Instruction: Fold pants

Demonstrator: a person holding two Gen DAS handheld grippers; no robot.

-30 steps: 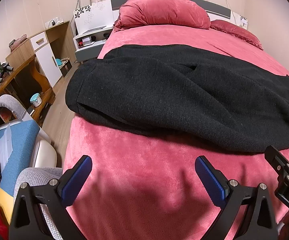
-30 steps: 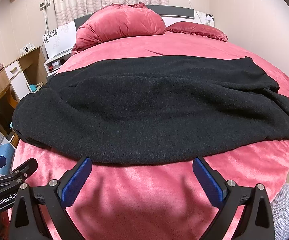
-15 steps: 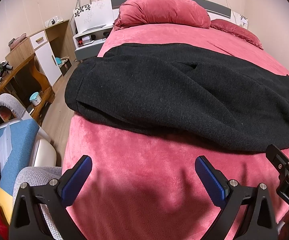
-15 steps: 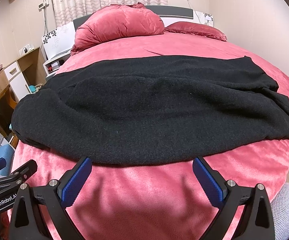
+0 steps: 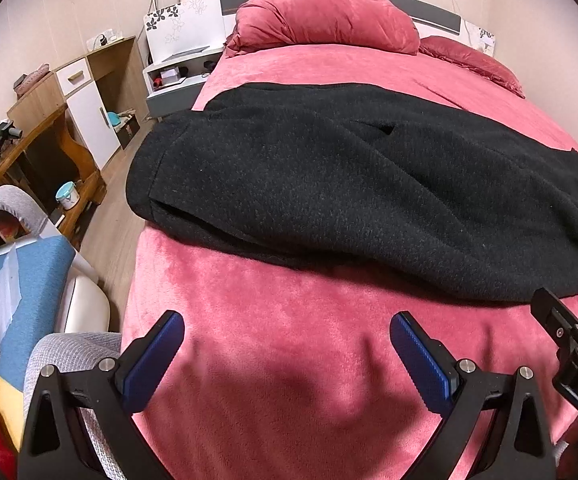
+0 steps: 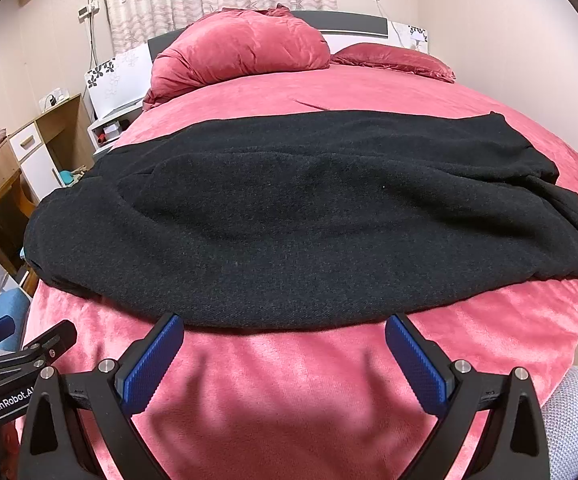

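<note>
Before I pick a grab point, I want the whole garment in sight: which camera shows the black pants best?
The right wrist view: the black pants lie across the red bed with both ends visible. In the left wrist view, the pants run off the right image edge, showing only the left end fully.

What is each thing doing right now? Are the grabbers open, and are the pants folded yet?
left gripper: open, empty, above the bed's near end
right gripper: open, empty, fingertips at the pants' near edge
black pants: spread across the bed, rumpled, not held
bed: covered in pink blanket
big pillow: puffed up by the headboard
cabinet door: closed
</note>
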